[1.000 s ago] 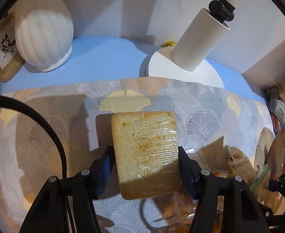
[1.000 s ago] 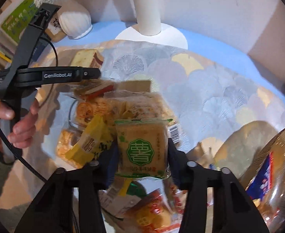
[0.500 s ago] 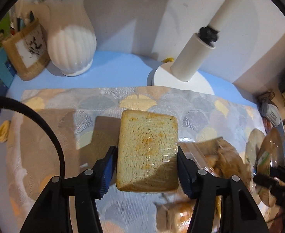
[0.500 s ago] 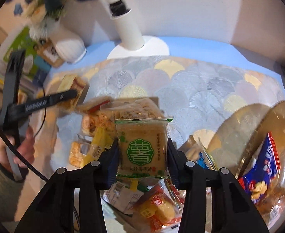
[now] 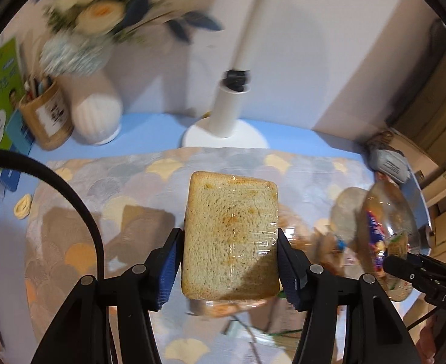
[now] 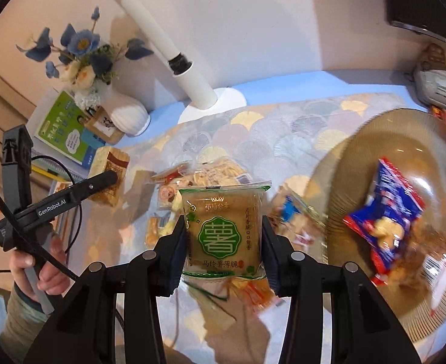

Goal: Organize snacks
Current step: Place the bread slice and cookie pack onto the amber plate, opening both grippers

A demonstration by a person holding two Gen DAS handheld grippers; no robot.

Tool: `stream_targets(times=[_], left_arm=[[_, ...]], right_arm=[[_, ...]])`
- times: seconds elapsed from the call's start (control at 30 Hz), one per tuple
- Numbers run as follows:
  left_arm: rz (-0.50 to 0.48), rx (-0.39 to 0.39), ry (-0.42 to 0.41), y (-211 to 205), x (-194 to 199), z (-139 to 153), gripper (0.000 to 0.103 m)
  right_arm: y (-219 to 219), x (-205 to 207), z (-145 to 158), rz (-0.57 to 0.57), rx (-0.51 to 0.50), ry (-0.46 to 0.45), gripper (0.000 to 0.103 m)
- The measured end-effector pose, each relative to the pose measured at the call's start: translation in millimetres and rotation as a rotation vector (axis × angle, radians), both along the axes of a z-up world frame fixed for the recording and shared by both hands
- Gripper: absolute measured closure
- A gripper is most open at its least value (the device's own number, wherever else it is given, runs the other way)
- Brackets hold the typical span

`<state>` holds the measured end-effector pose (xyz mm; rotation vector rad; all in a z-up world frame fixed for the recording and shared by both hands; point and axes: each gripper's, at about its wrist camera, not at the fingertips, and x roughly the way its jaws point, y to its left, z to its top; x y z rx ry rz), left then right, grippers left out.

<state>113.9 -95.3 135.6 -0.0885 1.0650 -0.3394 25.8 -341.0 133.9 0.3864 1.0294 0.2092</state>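
Both tongs raised higher than before. Left tongs (image 5: 229, 262) clamped on wrapped bread (image 5: 230, 238), above counter (image 5: 71, 212) mid-area. Right tongs (image 6: 224, 242) clamped on green cracker pack (image 6: 224, 233), above snack pile (image 6: 192, 182); glass bowl (image 6: 374, 288) at right edge.

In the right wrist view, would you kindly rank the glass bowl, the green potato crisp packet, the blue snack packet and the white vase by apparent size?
1. Glass bowl, by far the largest.
2. Green potato crisp packet, though it is held in the right gripper close to the lens, which inflates it.
3. Blue snack packet, roughly alike; order unsure.
4. White vase, smallest and farthest.
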Motion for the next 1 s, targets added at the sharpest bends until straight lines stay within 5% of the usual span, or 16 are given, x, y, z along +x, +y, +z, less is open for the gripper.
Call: stream_targets(times=[0.43, 0.87, 1.0], left_arm=[[-0.19, -0.062, -0.037, -148.5, -29.2, 28.5, 0.047], [-0.362, -0.047, 0.021, -278.8, -51.7, 2.2, 0.046], [-0.341, -0.006, -0.006, -287.6, -51.5, 0.9, 0.025]], right_arm=[[-143.5, -57.6, 14.4, -0.236, -0.037, -0.004, 0.06], [-212.7, -41.7, -11.2, -0.282, -0.032, 0.118, 0.056], [-222.2, -43.1, -11.0, -0.283, -0.013, 0.119, 0.027]])
